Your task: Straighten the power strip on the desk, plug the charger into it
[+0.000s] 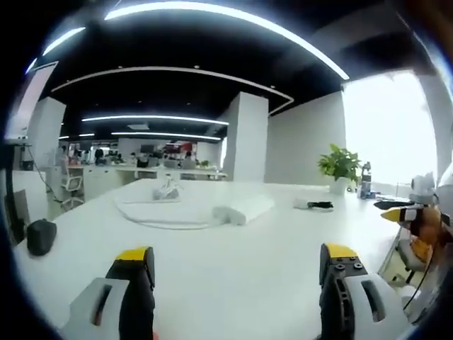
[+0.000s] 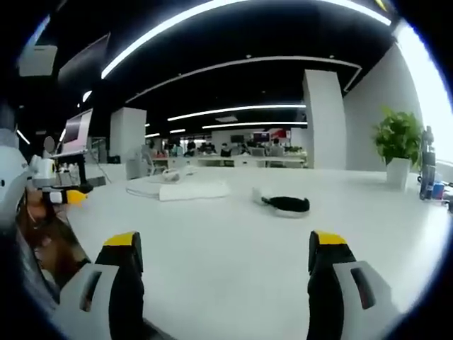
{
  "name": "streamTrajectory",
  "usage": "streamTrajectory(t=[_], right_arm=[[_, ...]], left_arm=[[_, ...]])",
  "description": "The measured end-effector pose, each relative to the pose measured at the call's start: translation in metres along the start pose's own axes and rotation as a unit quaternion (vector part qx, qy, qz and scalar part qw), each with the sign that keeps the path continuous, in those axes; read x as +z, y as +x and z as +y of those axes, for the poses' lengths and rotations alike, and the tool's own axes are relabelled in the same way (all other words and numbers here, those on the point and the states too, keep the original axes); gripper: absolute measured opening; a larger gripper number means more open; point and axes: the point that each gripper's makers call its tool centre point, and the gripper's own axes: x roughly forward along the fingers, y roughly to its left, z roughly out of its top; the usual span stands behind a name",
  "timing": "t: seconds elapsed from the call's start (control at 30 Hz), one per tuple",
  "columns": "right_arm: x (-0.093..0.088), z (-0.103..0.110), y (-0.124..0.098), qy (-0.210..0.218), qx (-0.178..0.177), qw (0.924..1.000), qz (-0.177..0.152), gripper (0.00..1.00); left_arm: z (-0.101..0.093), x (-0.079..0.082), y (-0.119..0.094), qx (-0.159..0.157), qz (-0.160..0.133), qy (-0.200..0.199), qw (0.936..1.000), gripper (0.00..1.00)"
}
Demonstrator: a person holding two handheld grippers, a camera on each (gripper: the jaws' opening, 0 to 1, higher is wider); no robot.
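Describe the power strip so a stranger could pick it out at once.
On the big white desk, look mid-surface, ahead of the open left gripper. The power strip is the long white block lying there, trailing a looped white cord, unlike the small black-and-white item lying nearby.

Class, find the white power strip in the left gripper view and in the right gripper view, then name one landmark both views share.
Left gripper view: power strip, centre, just right of the coiled cable.
Right gripper view: power strip, left of centre, mid-height.
Shared landmark: potted plant.

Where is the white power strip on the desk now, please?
In the left gripper view the power strip lies mid-desk, ahead of the open jaws, its cable looping left and a potted plant farther right.
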Motion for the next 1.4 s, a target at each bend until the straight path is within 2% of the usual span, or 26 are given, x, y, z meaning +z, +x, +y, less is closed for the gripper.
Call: streamTrajectory(t=[0.27,0.67,0.73,0.83,0.97,1.1,1.4], right_arm=[[0.005,0.008,0.007,-0.005,0.025,0.9997,-0.001,0.97],[0.025,0.020,0.034,-0.033,0.076,0.9965,-0.011,0.97],[0.029,0.024,0.040,-0.035,0.087,0.9954,-0.017,0.97],[0.042,0.033,0.050,-0.019,0.113,0.9919,-0.055,0.97],[0.044,0.034,0.062,-0.008,0.125,0.9905,-0.057,0.97],[0.039,0.033,0.073,-0.021,0.128,0.9906,-0.042,0.97],[0.033,0.027,0.088,-0.025,0.132,0.9904,-0.034,0.97]], left_arm=[[-0.003,0.006,0.004,-0.007,0.001,0.005,1.0000,0.98],[-0.010,0.028,0.021,-0.032,-0.009,0.019,0.9993,0.98],[-0.010,0.031,0.025,-0.035,-0.011,0.021,0.9991,0.98],[-0.010,0.036,0.031,-0.038,-0.019,0.019,0.9989,0.98],[-0.005,0.039,0.040,-0.033,-0.024,0.020,0.9989,0.98],[-0.005,0.038,0.046,-0.040,-0.021,0.016,0.9989,0.97],[-0.004,0.033,0.057,-0.043,-0.010,0.020,0.9988,0.97]])
